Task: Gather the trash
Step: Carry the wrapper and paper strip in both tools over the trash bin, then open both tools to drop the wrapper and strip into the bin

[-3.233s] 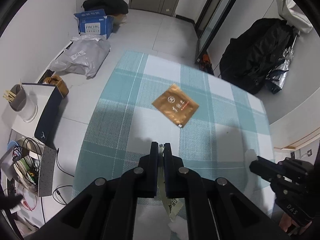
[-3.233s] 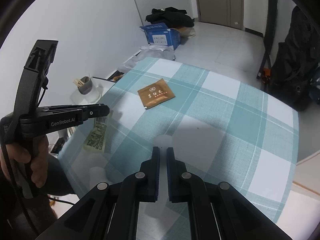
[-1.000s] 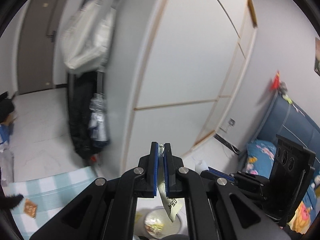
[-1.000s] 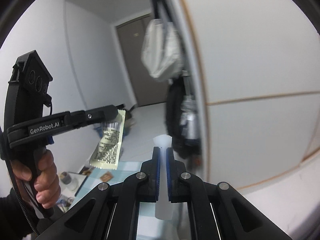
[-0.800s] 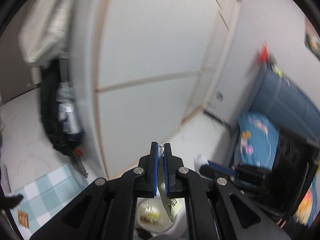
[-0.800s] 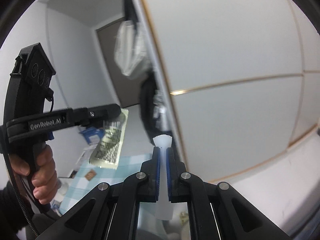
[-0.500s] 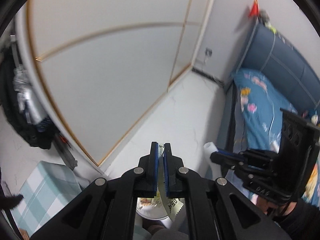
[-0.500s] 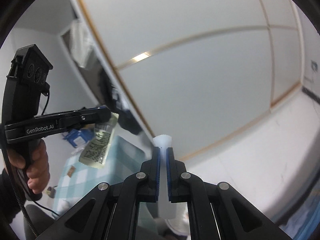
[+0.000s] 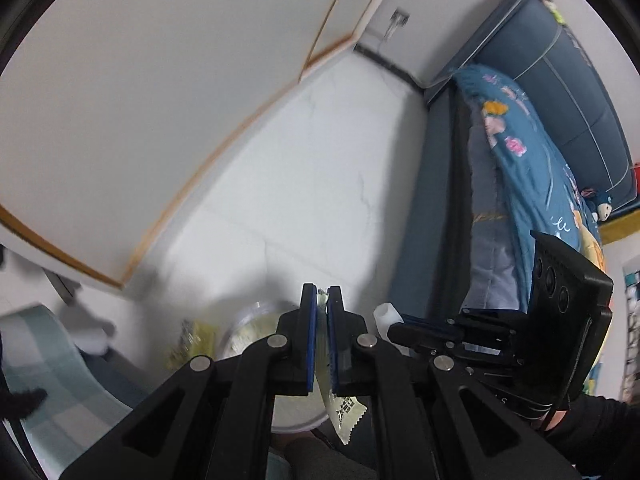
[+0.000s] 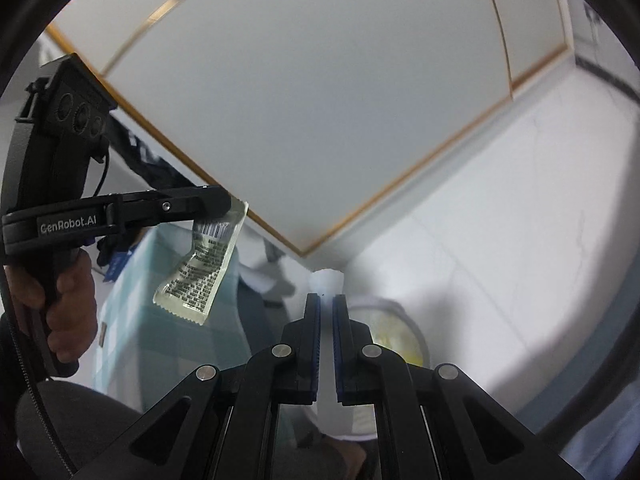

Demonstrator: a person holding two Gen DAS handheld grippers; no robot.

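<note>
The left tongs are pinching a pale green sachet by its top edge, the printed body dangling below. The right tongs are pressing together on a small white piece that pokes out past the tips. Both are pointing down toward a round white bin on the floor, showing at about 5 o'clock of the right tips. The sachet is hanging out at 9 o'clock, over the checked tabletop edge rather than the bin, so letting go now would probably be dropping it outside.
</note>
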